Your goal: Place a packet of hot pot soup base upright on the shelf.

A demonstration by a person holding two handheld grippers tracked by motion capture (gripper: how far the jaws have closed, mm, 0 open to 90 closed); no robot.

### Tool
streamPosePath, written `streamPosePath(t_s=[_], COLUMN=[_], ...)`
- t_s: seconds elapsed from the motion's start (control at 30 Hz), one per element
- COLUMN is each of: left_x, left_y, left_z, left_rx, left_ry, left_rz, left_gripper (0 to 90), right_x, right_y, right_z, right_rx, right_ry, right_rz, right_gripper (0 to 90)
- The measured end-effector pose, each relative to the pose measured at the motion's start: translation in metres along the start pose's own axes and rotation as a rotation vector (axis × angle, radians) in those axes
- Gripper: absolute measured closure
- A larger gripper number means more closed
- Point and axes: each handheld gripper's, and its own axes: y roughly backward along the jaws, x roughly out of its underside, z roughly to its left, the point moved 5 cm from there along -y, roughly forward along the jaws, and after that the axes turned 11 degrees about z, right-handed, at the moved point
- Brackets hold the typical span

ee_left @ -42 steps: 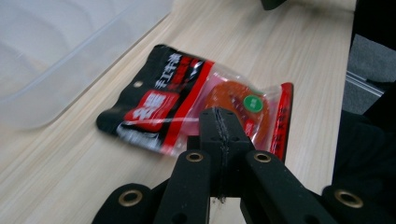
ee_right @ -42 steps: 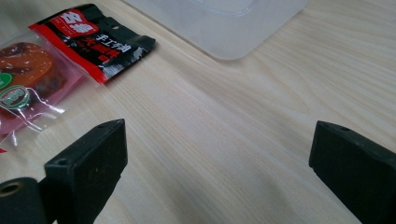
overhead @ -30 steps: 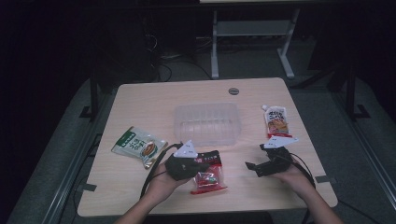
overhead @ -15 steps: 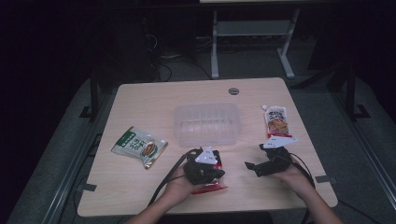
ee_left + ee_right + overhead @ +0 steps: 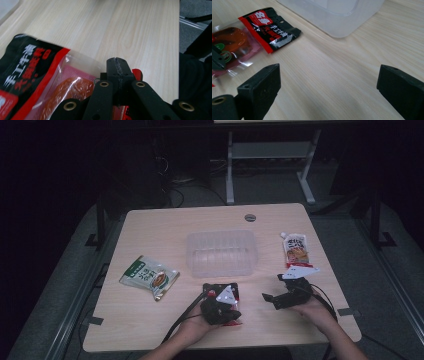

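A red and black snack packet (image 5: 212,288) (image 5: 37,72) (image 5: 269,27) lies on the wooden table (image 5: 160,230), just in front of a clear plastic container (image 5: 192,265) (image 5: 337,15). My left gripper (image 5: 231,312) (image 5: 117,62) is low over the packet, jaws pressed flat together with the packet underneath them. Whether any film is pinched I cannot tell. My right gripper (image 5: 272,297) (image 5: 329,82) rests to the packet's right, jaws wide open over bare wood and pointing toward the packet and the container.
A green and white packet (image 5: 149,277) lies at the table's left. A white spouted pouch (image 5: 296,250) lies right of the container, just beyond my right hand. A round cable hole (image 5: 250,217) sits near the far edge. The near table edge is close under both hands.
My left hand has moved right and down, from the packet's left side to on top of it. The right hand has kept still.
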Motion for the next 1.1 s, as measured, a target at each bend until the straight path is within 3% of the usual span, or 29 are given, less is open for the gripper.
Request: streamPosePath(t_s=[0.5,0.73,1.1], left_x=[0.03,0.052,0.076], left_y=[0.027,0.041,0.058], left_z=[0.005,0.005,0.02], left_rx=[-0.017,-0.06,-0.113], left_ry=[0.034,0.043,0.096], left_rz=[0.033,0.052,0.056], left_gripper=[89.7,89.7,89.7], right_x=[0.0,0.0,-0.001], right_y=[0.001,0.0,-0.002], right_z=[-0.002,-0.002,-0.001], right_rx=[0.008,0.009,0.008], right_ry=[0.005,0.001,-0.003], right_rz=[-0.003,0.004,0.008], right_gripper=[4.9,5.0,5.1])
